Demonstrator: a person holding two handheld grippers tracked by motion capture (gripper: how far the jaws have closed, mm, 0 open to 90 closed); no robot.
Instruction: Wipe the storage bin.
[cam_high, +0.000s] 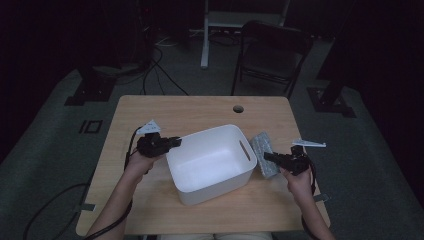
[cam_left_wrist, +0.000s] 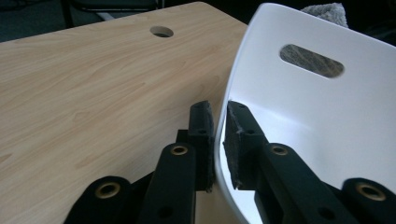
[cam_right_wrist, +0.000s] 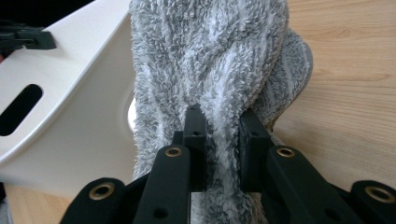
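Left gripper (cam_left_wrist: 215, 140) apparently pinches bin (cam_left_wrist: 327, 121) wall — right gripper (cam_right_wrist: 223, 149) grips towel (cam_right_wrist: 210, 56).

Dim room – grey carpet (cam_high: 45, 165), black folding chair (cam_high: 272, 55) behind the wooden table (cam_high: 150, 107).

White bin (cam_high: 210, 165), plain; grey towel (cam_high: 264, 152) with paler fluffy streaks at its 3 o'clock; light wood-grain table (cam_high: 150, 110); black grippers, left (cam_high: 176, 142) and right (cam_high: 268, 157), brass rivets
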